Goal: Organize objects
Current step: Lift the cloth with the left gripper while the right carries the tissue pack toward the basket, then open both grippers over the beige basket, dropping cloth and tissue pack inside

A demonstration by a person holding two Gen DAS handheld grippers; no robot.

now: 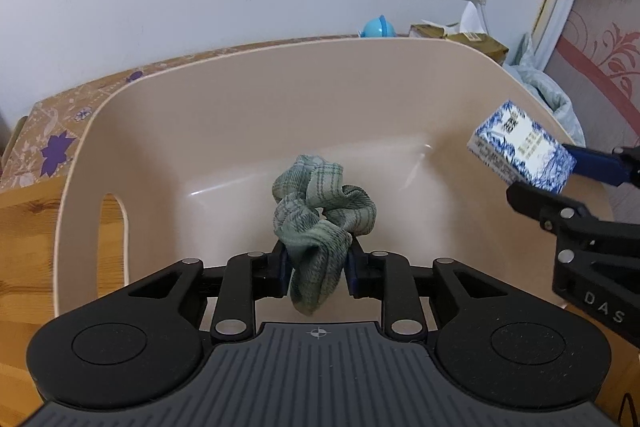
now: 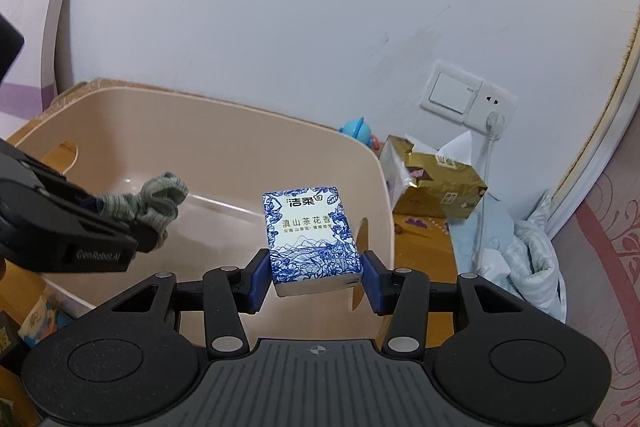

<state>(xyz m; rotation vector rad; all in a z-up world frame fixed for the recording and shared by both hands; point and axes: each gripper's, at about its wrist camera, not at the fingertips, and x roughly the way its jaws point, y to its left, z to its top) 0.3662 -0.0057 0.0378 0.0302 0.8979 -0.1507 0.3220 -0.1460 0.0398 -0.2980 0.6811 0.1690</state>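
Over the beige bin [image 1: 280, 99], left gripper [image 1: 318, 267] clamps the green scrunchie [image 1: 320, 211]; right gripper [image 2: 316, 277] squeezes the tissue pack [image 2: 310, 235].

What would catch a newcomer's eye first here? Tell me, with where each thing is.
First, the big beige plastic bin with cut-out handles that fills both views, with nothing visible on its floor. Above it, the left gripper pinches a green plaid scrunchie, and the right gripper holds a blue-and-white tissue pack over the bin's right side. Behind the bin, a gold tissue box sits below the wall socket.
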